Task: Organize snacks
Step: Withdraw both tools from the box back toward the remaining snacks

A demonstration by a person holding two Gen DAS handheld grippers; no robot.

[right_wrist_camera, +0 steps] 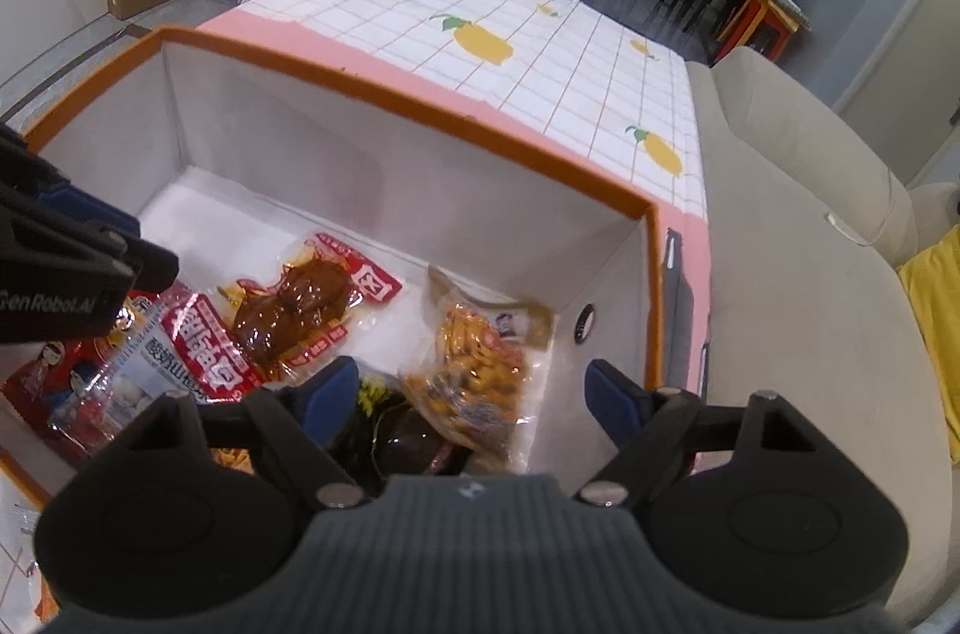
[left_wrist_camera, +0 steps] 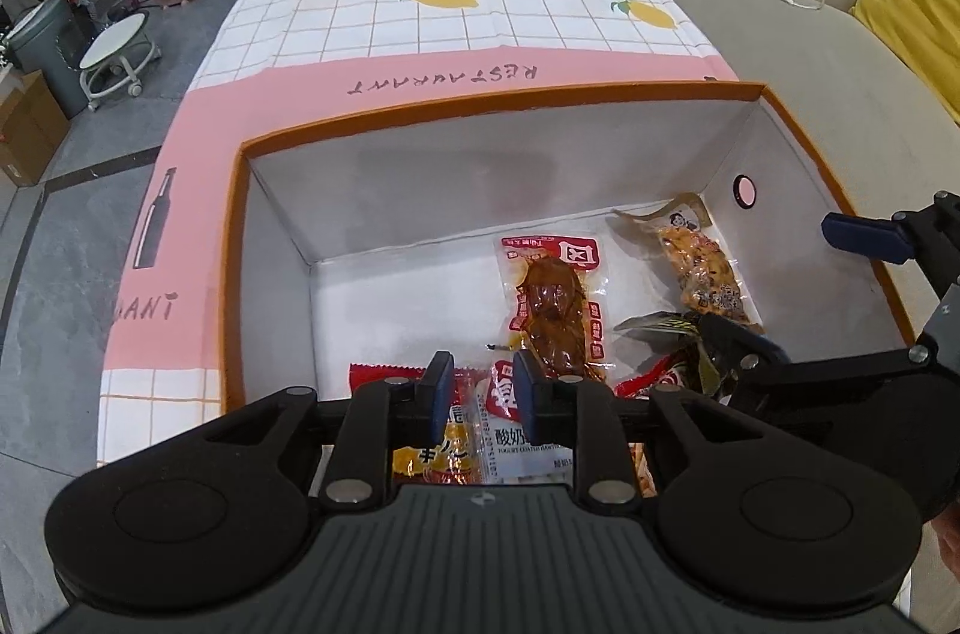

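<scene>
Now we hold both claws over the orange-rimmed box [left_wrist_camera: 492,106], which stands on the counter [left_wrist_camera: 420,16] with its lemon-print cloth, beside a beige sofa [left_wrist_camera: 780,4]. Our left claw [left_wrist_camera: 477,391] has its blue pads drawn near together with a narrow gap between them and nothing pinched; below it lie a white yogurt-snack packet [left_wrist_camera: 510,445] and a red and yellow packet [left_wrist_camera: 429,454], both on the box floor at its near end. Our right claw [right_wrist_camera: 468,394] stands spread wide with nothing gripped; between its pads, lower down, we see a dark packet [right_wrist_camera: 408,436] and the near end of a yellow snack bag [right_wrist_camera: 474,370]. Farther in lies a clear pouch of brown meat [right_wrist_camera: 294,304] with red print, apart from both claws. All the snacks we can see rest inside the box.
</scene>
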